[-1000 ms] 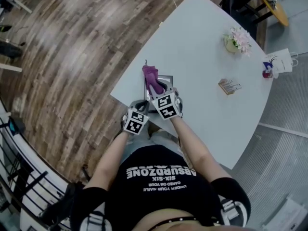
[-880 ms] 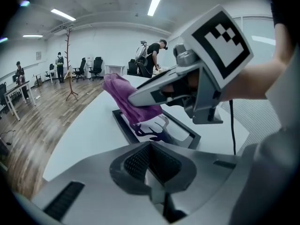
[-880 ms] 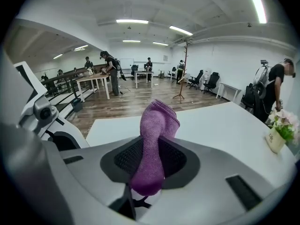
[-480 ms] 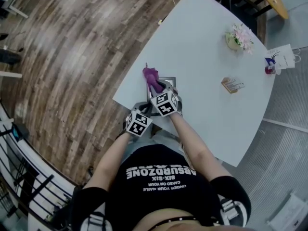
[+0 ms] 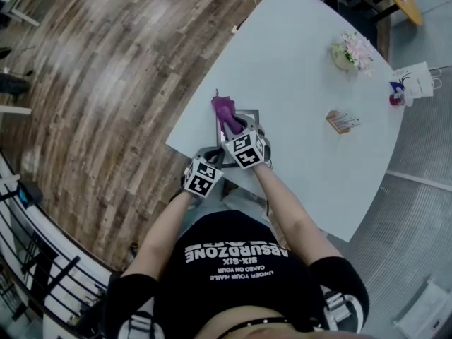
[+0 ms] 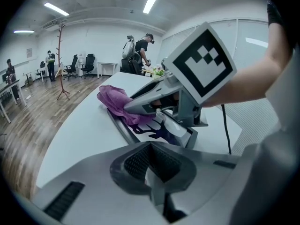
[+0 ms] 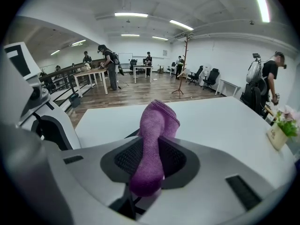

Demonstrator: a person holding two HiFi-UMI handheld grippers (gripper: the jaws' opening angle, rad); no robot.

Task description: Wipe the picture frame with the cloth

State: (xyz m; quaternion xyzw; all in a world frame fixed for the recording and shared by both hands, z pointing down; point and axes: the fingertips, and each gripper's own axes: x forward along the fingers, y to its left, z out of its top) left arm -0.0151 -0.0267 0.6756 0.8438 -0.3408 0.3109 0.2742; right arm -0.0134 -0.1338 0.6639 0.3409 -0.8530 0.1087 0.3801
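My right tongs [image 7: 147,175] are clamped on the purple cloth [image 7: 157,123]. The cloth bulges out past the tips and rests on the far end of the frame [image 6: 161,130]. The frame lies on the counter [image 5: 304,83], close to the edge nearest me. My left tongs [image 6: 152,172] are closed together just short of the frame, with nothing I can make out between them. From above, both tongs cover most of the frame. The right camera shows only a dark sliver of it beside the cloth.
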